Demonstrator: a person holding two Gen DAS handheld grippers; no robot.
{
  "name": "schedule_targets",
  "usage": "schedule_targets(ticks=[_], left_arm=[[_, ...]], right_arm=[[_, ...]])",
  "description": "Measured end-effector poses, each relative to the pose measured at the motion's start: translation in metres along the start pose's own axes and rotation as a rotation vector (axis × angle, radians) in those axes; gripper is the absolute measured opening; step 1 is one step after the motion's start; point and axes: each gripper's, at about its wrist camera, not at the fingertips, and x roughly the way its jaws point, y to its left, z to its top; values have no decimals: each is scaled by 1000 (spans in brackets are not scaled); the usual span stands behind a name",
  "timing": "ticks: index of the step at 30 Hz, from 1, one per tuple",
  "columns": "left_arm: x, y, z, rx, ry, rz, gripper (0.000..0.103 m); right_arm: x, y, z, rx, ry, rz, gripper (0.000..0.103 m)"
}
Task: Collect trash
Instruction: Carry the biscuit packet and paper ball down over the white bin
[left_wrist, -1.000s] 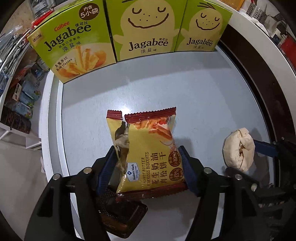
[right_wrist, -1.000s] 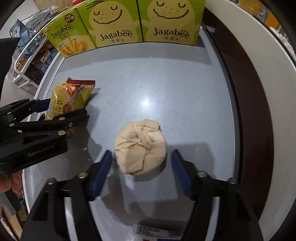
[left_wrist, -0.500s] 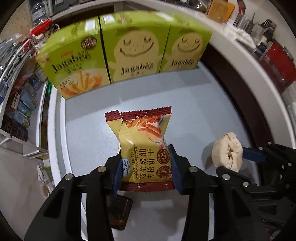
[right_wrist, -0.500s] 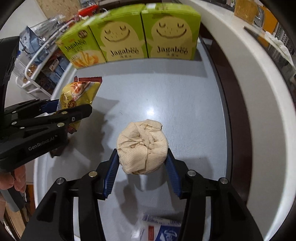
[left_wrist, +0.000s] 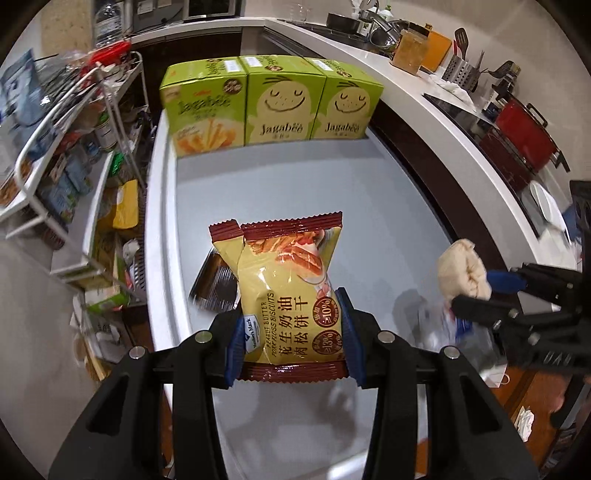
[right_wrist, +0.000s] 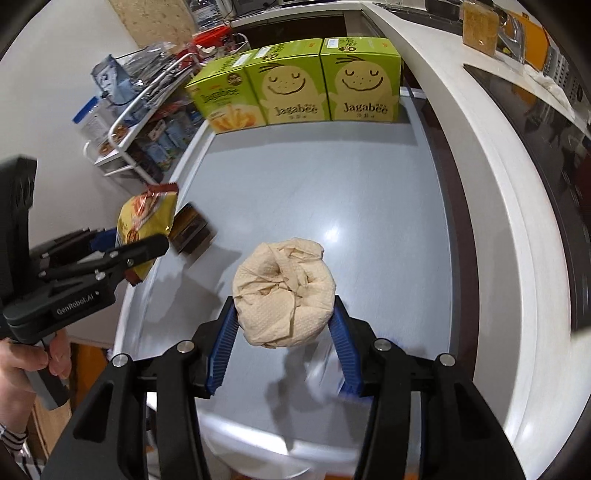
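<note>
A yellow biscuit wrapper (left_wrist: 288, 295) with dark red sealed ends hangs above the grey table (left_wrist: 295, 192), with my left gripper (left_wrist: 291, 332) shut on its lower half. In the right wrist view the same wrapper (right_wrist: 144, 218) shows at the left, held by the left gripper (right_wrist: 125, 251). A crumpled beige paper ball (right_wrist: 284, 291) is pinched between the blue pads of my right gripper (right_wrist: 282, 332), lifted off the table. The left wrist view shows that paper ball (left_wrist: 461, 273) at the right edge.
Three green Jagabee boxes (left_wrist: 273, 107) stand along the table's far end. A dark plastic tray (right_wrist: 192, 229) lies on the table near its left edge, and a blurred blue-and-white packet (left_wrist: 458, 332) lies nearer. A white wire rack (left_wrist: 66, 147) stands left, a white counter (right_wrist: 480, 147) right.
Both grippers have closed on their items and risen from the table, the left with the wrapper and the right with the paper ball. The dark tray stayed on the table.
</note>
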Motion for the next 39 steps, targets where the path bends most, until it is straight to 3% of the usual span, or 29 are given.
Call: schedule_targets(ticks=[21, 39], left_arm=[[-60, -23, -140, 1, 67, 21, 45], [-28, -46, -218, 108, 220, 20, 45]], right_arm=[[-39, 50, -132, -59, 116, 78, 48], [12, 53, -196, -83, 274, 77, 48]])
